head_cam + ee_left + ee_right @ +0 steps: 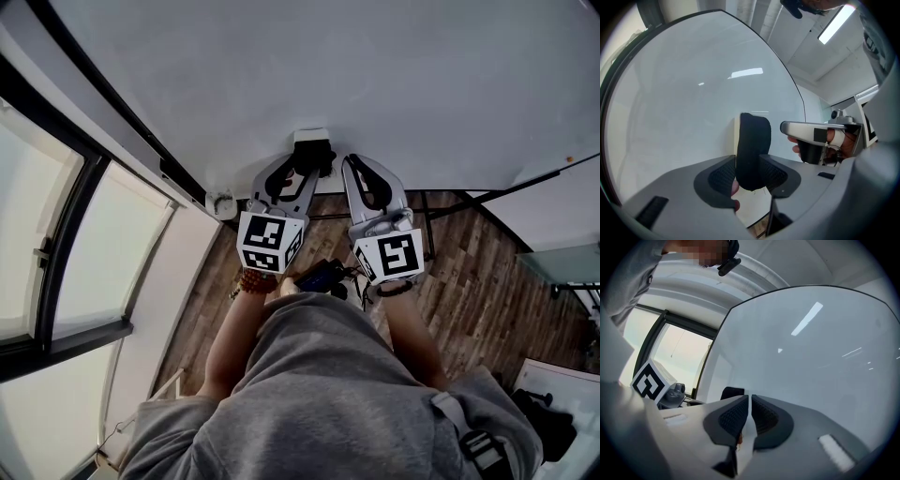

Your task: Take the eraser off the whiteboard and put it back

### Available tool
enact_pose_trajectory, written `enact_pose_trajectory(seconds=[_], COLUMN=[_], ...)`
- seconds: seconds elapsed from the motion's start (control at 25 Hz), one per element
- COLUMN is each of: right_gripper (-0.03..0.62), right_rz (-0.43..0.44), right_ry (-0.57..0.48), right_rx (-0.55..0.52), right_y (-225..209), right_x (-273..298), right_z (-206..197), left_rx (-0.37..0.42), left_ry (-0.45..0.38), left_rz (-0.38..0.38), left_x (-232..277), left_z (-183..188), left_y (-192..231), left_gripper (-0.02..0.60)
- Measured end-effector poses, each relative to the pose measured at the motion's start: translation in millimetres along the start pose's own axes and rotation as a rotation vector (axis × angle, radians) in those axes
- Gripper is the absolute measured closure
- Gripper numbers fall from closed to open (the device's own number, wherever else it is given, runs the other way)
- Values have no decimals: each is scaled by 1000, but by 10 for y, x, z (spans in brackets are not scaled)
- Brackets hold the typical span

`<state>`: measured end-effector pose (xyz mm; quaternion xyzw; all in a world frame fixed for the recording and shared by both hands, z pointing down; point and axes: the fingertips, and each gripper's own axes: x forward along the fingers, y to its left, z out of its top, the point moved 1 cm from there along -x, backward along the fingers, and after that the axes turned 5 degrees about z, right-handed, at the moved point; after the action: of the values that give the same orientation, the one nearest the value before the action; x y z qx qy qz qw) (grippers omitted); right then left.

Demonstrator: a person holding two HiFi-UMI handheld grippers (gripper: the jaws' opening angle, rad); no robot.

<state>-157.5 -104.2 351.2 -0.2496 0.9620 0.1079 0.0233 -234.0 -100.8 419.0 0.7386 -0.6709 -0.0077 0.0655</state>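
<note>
The black eraser [312, 150] with a pale backing sits against the lower edge of the whiteboard [375, 75]. My left gripper [302, 171] is shut on it. In the left gripper view the eraser [753, 147] stands upright between the two pads, its flat side against the board. My right gripper [354, 169] is beside it on the right, jaws together with nothing between them, tips near the board. In the right gripper view my right gripper [750, 412] shows only a thin slit, and the eraser [732, 392] lies to its left.
A large window [56, 244] with a dark frame runs down the left. Below the board are a wooden floor [487, 300] and the board's dark stand bars [427, 225]. A small white fitting [221, 202] sits at the board's lower left corner.
</note>
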Motion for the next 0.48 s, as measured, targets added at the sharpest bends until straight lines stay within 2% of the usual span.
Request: enact_pose_trajectory(seconds=[0.48], right_gripper=[561], right_rz=[1], right_ry=[7], right_rx=[20], right_y=[15], right_x=[-35], right_z=[-33], left_rx=[-8], left_ry=[2], left_rz=[-11], left_x=[-74], left_z=[-42], left_y=[-39], left_gripper=[423])
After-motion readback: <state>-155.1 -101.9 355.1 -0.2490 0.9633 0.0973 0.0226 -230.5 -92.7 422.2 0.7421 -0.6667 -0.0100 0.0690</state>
